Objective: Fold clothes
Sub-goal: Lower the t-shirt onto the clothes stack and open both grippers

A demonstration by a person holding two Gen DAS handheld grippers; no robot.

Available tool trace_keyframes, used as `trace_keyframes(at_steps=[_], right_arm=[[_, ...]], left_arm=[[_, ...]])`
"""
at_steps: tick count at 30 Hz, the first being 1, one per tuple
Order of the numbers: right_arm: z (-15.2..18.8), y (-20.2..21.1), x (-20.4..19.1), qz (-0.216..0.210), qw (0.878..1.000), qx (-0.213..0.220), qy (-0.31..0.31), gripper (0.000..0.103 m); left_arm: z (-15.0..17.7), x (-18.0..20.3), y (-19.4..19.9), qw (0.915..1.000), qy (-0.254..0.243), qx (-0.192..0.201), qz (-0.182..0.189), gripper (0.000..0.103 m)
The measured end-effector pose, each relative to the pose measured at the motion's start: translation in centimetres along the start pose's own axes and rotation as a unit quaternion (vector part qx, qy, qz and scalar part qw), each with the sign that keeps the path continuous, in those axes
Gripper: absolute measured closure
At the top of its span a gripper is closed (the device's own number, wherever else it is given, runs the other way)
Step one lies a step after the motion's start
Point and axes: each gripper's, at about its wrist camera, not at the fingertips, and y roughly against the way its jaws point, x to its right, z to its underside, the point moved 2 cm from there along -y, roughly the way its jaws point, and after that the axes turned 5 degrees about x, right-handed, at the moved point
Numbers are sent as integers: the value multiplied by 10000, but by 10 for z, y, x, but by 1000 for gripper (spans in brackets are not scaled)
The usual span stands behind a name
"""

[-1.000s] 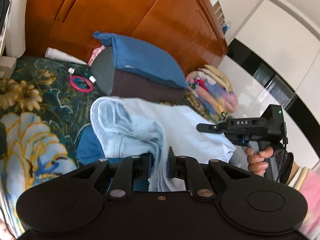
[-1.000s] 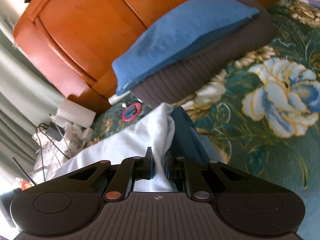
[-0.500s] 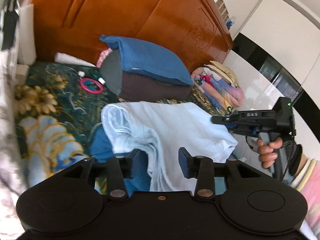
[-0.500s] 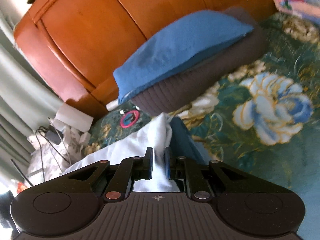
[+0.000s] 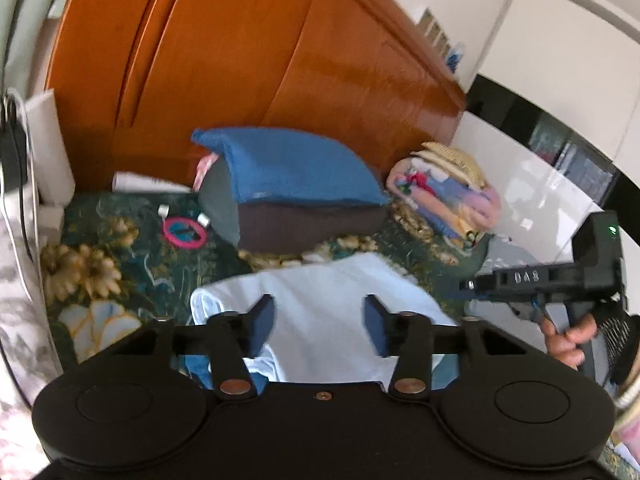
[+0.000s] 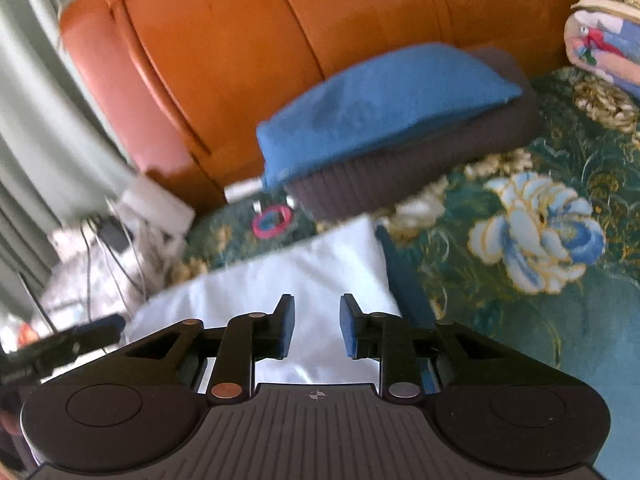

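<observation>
A: While both grippers hover over the bed, left gripper is spread apart, nothing pinched, angled down at the pale blue garment.
B: Right gripper?
A: Jaws opening, pads clear of the cloth; garment lies flat below and ahead of it. A hand holds its handle, level, off the garment's right edge.
B: Surroundings?
A: Floral bedspread under the garment, stacked pillows beyond, wooden headboard behind.

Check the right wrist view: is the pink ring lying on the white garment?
No, the pink ring lies on the floral bedspread beyond the white garment.
</observation>
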Motion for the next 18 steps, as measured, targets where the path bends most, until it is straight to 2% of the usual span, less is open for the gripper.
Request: trace_keyframes(at_steps=[2, 3, 4, 6, 10, 14, 18], right_arm=[[7, -6, 1, 61, 9999, -103, 115, 88], [10, -7, 1, 95, 9997, -132, 163, 88], [13, -8, 1, 127, 9996, -165, 202, 88], [17, -10, 6, 189, 9994, -197, 200, 88], [23, -16, 19, 188, 9995, -260, 52, 89], [28, -21, 22, 172, 9994, -315, -4, 89], [28, -22, 21, 191, 9993, -327, 1, 89]], left_arm=[[-23, 44, -51, 10000, 20, -12, -59, 71], [-27, 52, -60, 9999, 11, -17, -103, 72], [-42, 84, -94, 9999, 4, -23, -149, 72], [-58, 117, -135, 9997, 50, -38, -228, 72], [-57, 110, -156, 9990, 243, -133, -344, 72], [-60, 123, -173, 9988, 190, -251, -370, 72], [-66, 146, -173, 9987, 263, -243, -361, 72]])
